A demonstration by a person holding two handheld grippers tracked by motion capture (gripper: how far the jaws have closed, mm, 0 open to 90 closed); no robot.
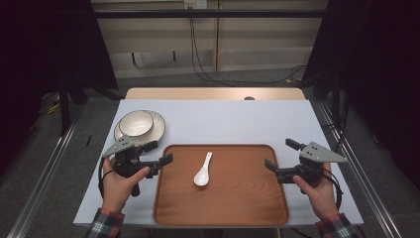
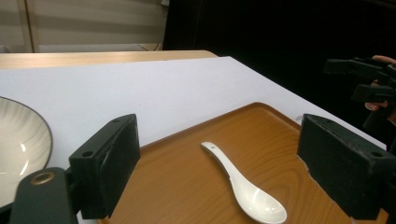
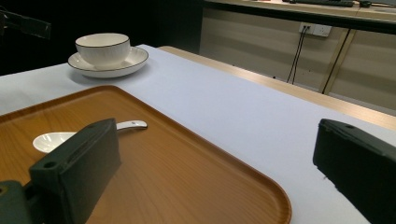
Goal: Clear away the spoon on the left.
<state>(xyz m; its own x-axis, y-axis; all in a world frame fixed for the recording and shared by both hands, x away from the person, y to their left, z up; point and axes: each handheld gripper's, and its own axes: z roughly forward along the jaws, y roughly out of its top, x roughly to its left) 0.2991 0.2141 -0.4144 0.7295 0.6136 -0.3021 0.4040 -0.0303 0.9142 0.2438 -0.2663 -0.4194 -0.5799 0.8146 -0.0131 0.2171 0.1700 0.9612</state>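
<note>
Left tool (image 2: 219, 172): nearest the lens in the left gripper view; two black jaws stand wide with nothing between the pads, hovering over the near-left corner of the tray.
Right tool (image 3: 215, 172): jaws wide apart, nothing held; poised over the tray's right edge in the high view.
Spoon: white glazed ceramic soup spoon (image 1: 203, 170) lies flat near the middle of the tray, bowl toward the person, handle pointing away; touched by neither tool.
Tray: brown wood-grain rectangular tray with rounded corners (image 1: 247, 208), sitting on the white-covered surface (image 1: 237, 119).
Bowl set: cream ceramic bowl with dark rim (image 1: 135, 123) standing on a matching saucer (image 1: 159, 124), off the tray, beyond its far-left corner, just beyond the left tool.
Step, as judged: bowl set looks next to be dealt with, the left tool being closest.
Doing it well: approach level and low, bite on the saucer rim rather than the bowl wall; lift without tilt so the bowl cannot slide.
Risk: glazed rim is slick; a shallow bite may slip.
</note>
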